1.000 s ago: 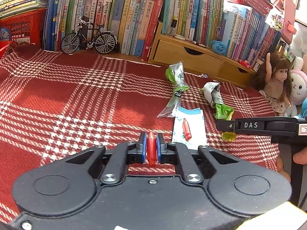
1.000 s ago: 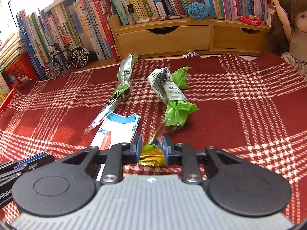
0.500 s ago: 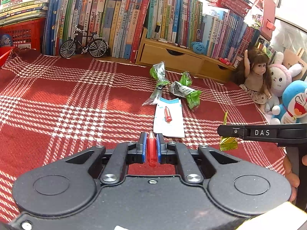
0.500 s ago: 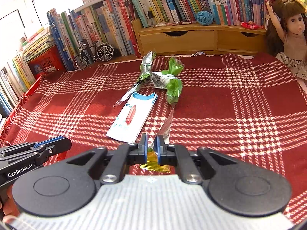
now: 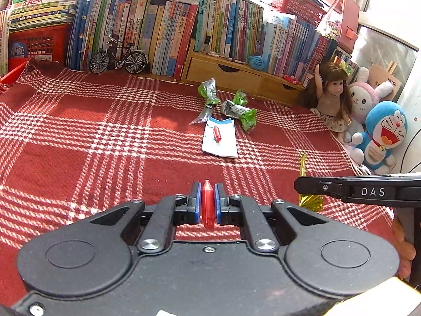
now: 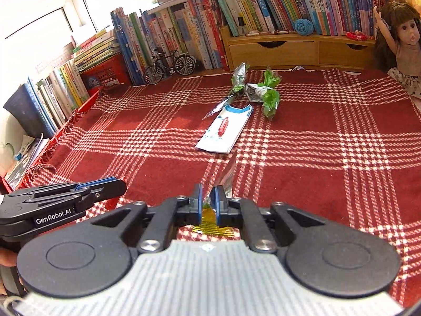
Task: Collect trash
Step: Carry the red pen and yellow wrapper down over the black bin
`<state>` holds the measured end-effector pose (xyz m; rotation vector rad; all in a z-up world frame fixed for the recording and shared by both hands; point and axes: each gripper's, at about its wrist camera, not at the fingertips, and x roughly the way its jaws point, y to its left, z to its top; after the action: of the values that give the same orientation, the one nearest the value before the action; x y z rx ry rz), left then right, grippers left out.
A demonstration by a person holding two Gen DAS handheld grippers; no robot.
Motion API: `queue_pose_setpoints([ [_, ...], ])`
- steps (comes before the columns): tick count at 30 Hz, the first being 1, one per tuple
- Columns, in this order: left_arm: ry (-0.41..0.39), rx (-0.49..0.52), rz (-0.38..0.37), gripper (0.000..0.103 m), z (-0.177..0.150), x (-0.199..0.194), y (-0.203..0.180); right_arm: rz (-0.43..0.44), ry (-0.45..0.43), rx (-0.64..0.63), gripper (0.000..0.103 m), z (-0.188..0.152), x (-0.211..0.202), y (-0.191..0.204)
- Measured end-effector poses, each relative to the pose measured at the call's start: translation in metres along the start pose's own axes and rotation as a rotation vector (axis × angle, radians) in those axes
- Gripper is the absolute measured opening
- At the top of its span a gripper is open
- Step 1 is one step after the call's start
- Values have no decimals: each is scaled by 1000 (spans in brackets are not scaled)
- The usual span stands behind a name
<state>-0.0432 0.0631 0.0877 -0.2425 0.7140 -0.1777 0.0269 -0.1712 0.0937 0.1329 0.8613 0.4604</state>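
My left gripper [image 5: 208, 193] is shut on a small red wrapper [image 5: 207, 202] that stands upright between its blue pads. A gold-and-clear wrapper [image 6: 211, 221] is pinched in my right gripper [image 6: 209, 196], which is shut on it; that same gold-and-clear wrapper [image 5: 309, 197] dangles under the right gripper's finger in the left wrist view. Far ahead on the red plaid cloth [image 5: 105, 137] lie a white-and-blue packet [image 5: 219, 139] with a red piece on it, a long green-and-clear wrapper [image 5: 208, 100] and a crumpled green-and-grey wrapper [image 5: 240, 109].
Rows of books [image 5: 163, 26], a model bicycle [image 5: 118, 58] and a wooden drawer shelf [image 5: 229, 71] line the back. A doll [image 5: 332, 94] and plush toys [image 5: 381, 134] sit at the right. A red crate [image 5: 36, 42] stands at the back left.
Both grippers have pulled back and up from the litter, which now looks smaller and farther. The right gripper closed on the gold wrapper and lifted it off the cloth.
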Motion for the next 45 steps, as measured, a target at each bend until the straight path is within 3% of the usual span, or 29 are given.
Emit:
queue_pose_setpoints([
  [13, 10, 29, -28, 10, -46, -43, -1, 90, 33, -41, 13, -52, -32, 30],
  [27, 79, 78, -69, 10, -115, -80, -7, 160, 140, -53, 13, -123, -45, 45],
  [35, 180, 79, -99, 10, -156, -81, -8, 185, 243, -51, 13, -163, -33, 52],
  [45, 358, 58, -76, 10, -204, -48, 0, 143, 361, -7, 13, -203, 1, 43],
])
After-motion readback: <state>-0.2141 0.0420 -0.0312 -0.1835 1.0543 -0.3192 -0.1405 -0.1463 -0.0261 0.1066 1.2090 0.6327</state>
